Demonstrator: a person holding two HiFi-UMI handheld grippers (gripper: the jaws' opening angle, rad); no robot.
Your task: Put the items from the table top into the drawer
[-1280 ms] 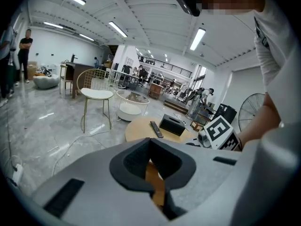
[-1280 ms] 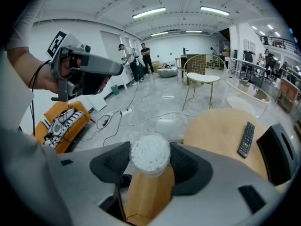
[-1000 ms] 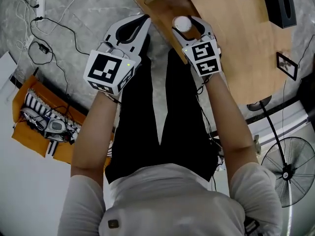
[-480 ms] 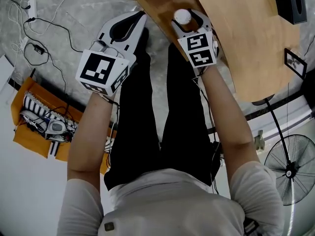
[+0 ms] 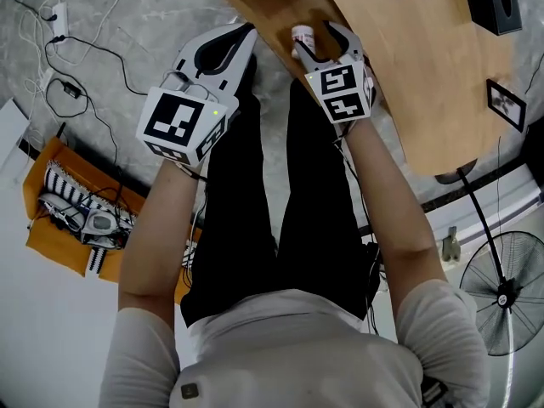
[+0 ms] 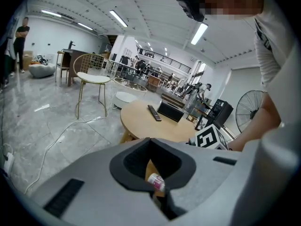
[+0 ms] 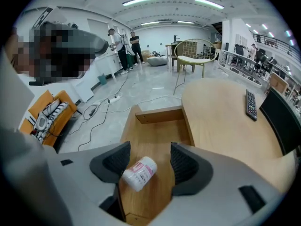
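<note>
Holds the right hand-held gripper [image 7: 150, 154] over the open wooden drawer [image 7: 157, 114] at the edge of the table [image 7: 221, 117], jaws spread wide, released. Between those jaws, lying tilted on its side above the drawer's floor: a small white bottle [image 7: 139, 173] with a pink label, nearer one pad than the other. Cannot tell whether touching that pad or resting on the wood. Carries the left hand-held gripper [image 5: 245, 36] just beside the drawer, above the grey floor [image 5: 170, 7], jaws clenched tip to tip on nothing. Farther back on the table: a black remote control [image 7: 251, 105].
</note>
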